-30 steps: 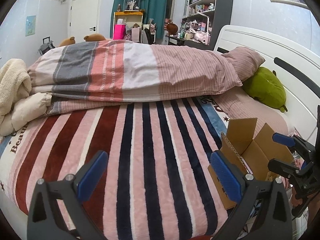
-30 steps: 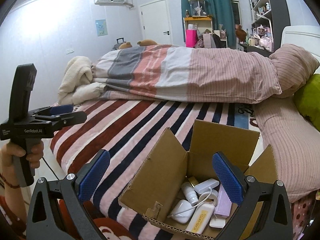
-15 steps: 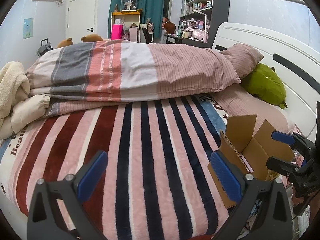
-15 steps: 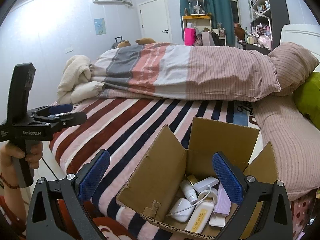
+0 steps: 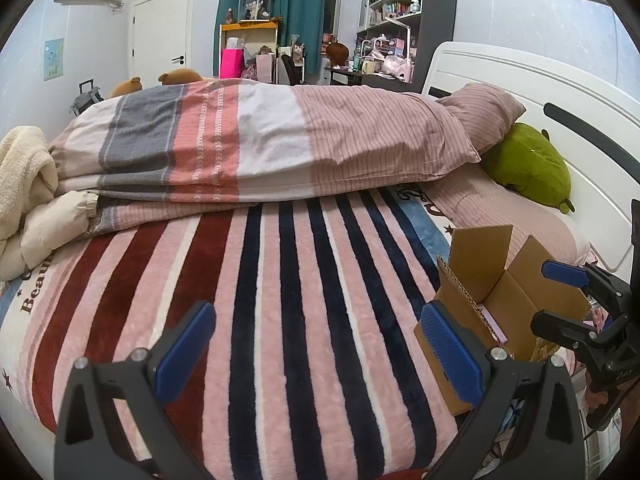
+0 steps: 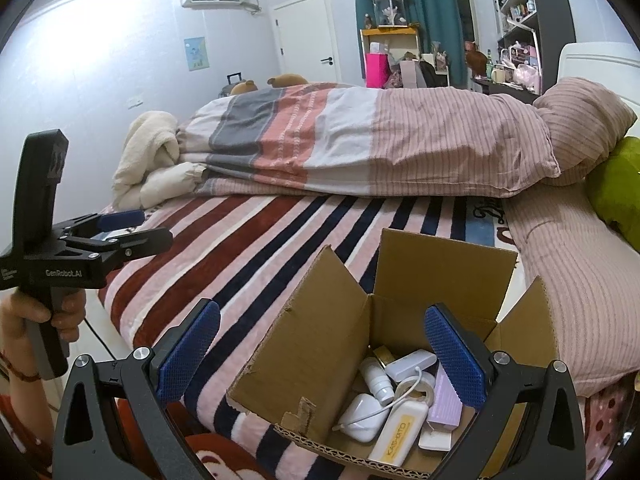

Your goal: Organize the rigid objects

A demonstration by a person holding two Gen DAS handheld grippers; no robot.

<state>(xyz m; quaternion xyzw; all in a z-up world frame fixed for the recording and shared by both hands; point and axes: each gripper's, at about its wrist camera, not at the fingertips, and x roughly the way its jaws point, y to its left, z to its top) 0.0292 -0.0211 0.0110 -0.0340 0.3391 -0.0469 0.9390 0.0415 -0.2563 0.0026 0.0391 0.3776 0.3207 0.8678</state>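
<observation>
An open cardboard box (image 6: 332,360) stands on the striped blanket at the bed's near right corner; in the left wrist view the box (image 5: 500,304) sits at the lower right. Inside lie several small items: a white charger with a cable (image 6: 362,416), a white bottle (image 6: 376,378), a cream tube with orange lettering (image 6: 398,432), a lilac box (image 6: 446,404) and a tape roll (image 6: 416,386). My right gripper (image 6: 320,356) hovers open just above the box's near rim, holding nothing. My left gripper (image 5: 316,354) is open and empty over the bare blanket, left of the box.
A folded striped duvet (image 5: 260,148) spans the far half of the bed, with a cream fleece heap (image 5: 24,184) at the left. A pink pillow (image 5: 480,116) and a green plush (image 5: 528,168) lie against the white headboard (image 5: 560,92). A hand (image 6: 60,312) holds the left gripper's handle.
Both grippers have drifted only slightly; the box sits a touch lower and closer in the right wrist view. Neither gripper has changed its opening.
</observation>
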